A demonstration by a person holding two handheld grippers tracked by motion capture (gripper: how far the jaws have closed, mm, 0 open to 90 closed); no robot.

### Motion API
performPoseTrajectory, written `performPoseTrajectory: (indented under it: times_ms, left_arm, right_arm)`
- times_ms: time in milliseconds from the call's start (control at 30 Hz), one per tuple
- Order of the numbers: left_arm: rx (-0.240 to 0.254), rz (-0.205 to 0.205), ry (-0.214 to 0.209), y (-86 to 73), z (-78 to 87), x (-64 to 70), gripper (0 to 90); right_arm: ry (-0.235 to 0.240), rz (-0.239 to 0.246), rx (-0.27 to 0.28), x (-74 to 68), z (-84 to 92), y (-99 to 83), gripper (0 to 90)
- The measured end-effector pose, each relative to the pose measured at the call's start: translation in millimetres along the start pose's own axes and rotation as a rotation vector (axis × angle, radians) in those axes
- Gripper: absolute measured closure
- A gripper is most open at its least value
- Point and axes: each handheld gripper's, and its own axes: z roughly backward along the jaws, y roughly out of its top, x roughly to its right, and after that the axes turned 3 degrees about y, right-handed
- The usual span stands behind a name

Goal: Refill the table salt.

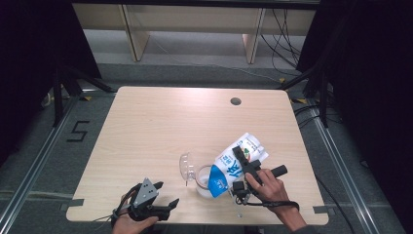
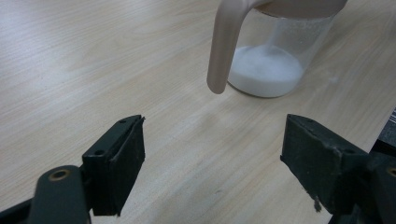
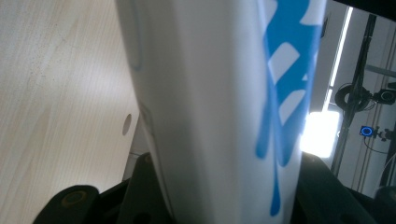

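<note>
High view, person seated at the lower edge of the frame. One blue-and-white bag (image 1: pixel 239 163) lies tilted at lower right of centre on the wooden table (image 1: pixel 160 122), its lower corner tipped over the mouth of one clear jug (image 1: pixel 202 180), which stands just left of it with its hinged lid (image 1: pixel 185 165) swung open to the upper left. In the left gripper view the jug (image 2: pixel 275 56) occupies the upper right of the frame, holding a shallow layer of white powder (image 2: pixel 266 72), with its beige handle (image 2: pixel 224 46) hanging toward the camera. The right gripper (image 1: pixel 246 168) has its jaws clamped across the bag's middle; in the right gripper view the bag (image 3: pixel 210 107) stands between the two black jaws, pressed on both sides. The left gripper (image 1: pixel 163 204), at lower left, rests with jaws spread wide and nothing between them, well apart from the jug. Handling, as judged: the bag is probably soft and pliable, its walls giving under the pads and its loose contents shifting as it tilts, so a grip across the mid-body, as here, seems soundest; its glossy film may be slippery. The jug looks rigid, light and easy to tip, and its handle or wall would offer the free gripper a hold. Count: one bag, one jug with one lid, two grippers, one table with one round hole (image 1: pixel 235 101) near its far edge.
</note>
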Motion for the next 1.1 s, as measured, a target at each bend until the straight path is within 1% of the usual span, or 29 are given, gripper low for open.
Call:
performPoseTrajectory:
  times_ms: [33,67,100,133,200,233,267,300,333,367,400,433,467,500,533,567,600,633,700,733,800,833,867,900,933,1033,1067,1100]
  left_arm:
    - [-0.001,0.001,0.0,0.0,0.0,0.0,21.0]
    - [-0.006,-0.011,0.004,0.1,0.5,-0.7,21.0]
    - [-0.005,-0.01,0.004,0.0,0.5,-0.5,21.0]
    - [-0.004,-0.007,0.001,0.0,0.3,-0.3,21.0]
    - [-0.004,-0.008,0.003,0.1,0.4,-0.5,21.0]
    - [-0.006,-0.009,0.001,0.1,0.7,-0.5,21.0]
    - [0.002,-0.001,-0.003,0.0,0.3,0.3,21.0]
    - [0.004,0.001,-0.002,0.0,0.2,0.3,21.0]
    - [0.004,0.001,-0.002,0.0,0.2,0.3,21.0]
    - [0.003,0.003,-0.003,0.0,0.3,0.4,21.0]
    - [0.004,0.002,-0.003,0.0,0.4,0.4,21.0]
    - [0.004,0.0,-0.002,0.0,0.4,0.4,21.0]
    - [0.001,-0.006,-0.001,0.1,0.7,0.0,21.0]
    - [-0.001,-0.008,0.0,0.1,0.6,-0.1,21.0]
    - [-0.002,-0.005,-0.001,0.0,0.5,-0.1,21.0]
    - [-0.003,-0.004,-0.002,0.1,0.6,0.0,21.0]
    - [-0.001,-0.007,-0.001,0.2,0.7,-0.1,21.0]
    - [-0.001,-0.008,-0.001,0.2,0.7,0.0,21.0]
    - [-0.002,-0.005,-0.002,0.1,0.5,0.0,21.0]
    - [-0.001,-0.005,-0.003,0.1,0.6,0.0,21.0]
    - [0.0,-0.007,-0.001,0.1,0.8,0.0,21.0]
    - [-0.001,-0.007,0.0,0.1,0.7,-0.1,21.0]
    - [-0.002,-0.005,-0.001,0.1,0.6,-0.1,21.0]
    - [0.003,0.001,-0.003,0.0,0.3,0.4,21.0]
    - [0.0,-0.005,-0.002,0.2,0.8,0.0,21.0]
    - [0.0,-0.004,0.0,0.2,0.8,-0.2,21.0]
    - [-0.002,-0.005,0.007,0.3,1.2,-0.1,21.0]
    - [0.001,-0.004,0.0,0.2,0.9,-0.2,21.0]
  right_arm:
    - [-0.002,0.028,-0.004,2.0,0.1,-0.1,65.9]
    - [0.002,0.033,-0.011,2.5,0.6,0.1,65.9]
    - [-0.005,0.036,-0.004,3.1,0.1,0.0,66.0]
    - [-0.008,0.034,0.007,3.1,-0.7,-0.4,66.3]
    - [0.004,0.01,-0.006,1.3,-0.8,-0.7,66.5]
    - [-0.001,0.03,-0.003,2.7,-0.9,-0.5,66.5]
    - [-0.005,0.038,0.001,3.7,-1.4,-0.2,66.5]
    - [-0.004,0.036,0.001,3.6,-1.6,-0.1,66.6]
    - [0.002,0.019,-0.002,2.2,-1.8,-0.2,66.7]
    - [0.003,0.019,-0.001,2.1,-2.1,-0.1,66.8]
    - [0.008,0.007,-0.008,0.8,-1.8,0.0,66.8]
    - [0.009,0.013,-0.014,1.4,-1.4,0.4,66.8]
    - [0.008,0.023,-0.008,2.3,-1.5,0.6,66.9]
    - [0.0,0.009,0.004,1.0,-2.0,0.1,67.2]
    - [0.007,0.018,-0.01,2.1,-1.3,0.8,67.3]
    - [-0.004,0.052,0.001,4.7,-1.8,1.2,67.4]
    - [-0.011,0.067,0.012,5.9,-2.3,1.3,67.4]
    - [-0.013,0.065,0.017,5.7,-2.6,1.1,67.5]
    - [-0.003,0.059,0.004,5.5,-2.0,1.1,67.7]
    - [0.01,0.018,-0.009,2.4,-1.7,0.5,67.8]
    - [0.009,0.023,-0.01,2.9,-1.6,0.3,67.9]
    - [-0.001,0.034,-0.003,4.1,-2.0,0.3,67.9]
    - [-0.004,0.028,0.006,3.8,-2.7,-0.1,68.0]
    - [-0.005,0.026,0.003,3.7,-2.6,-0.1,68.0]
    - [-0.001,0.03,-0.007,4.1,-2.0,0.2,68.0]
    - [-0.001,0.031,-0.003,4.1,-2.0,0.5,68.3]
    - [-0.001,0.031,-0.002,4.1,-2.2,0.5,68.4]
    - [0.001,0.033,-0.003,4.1,-2.2,0.4,68.4]
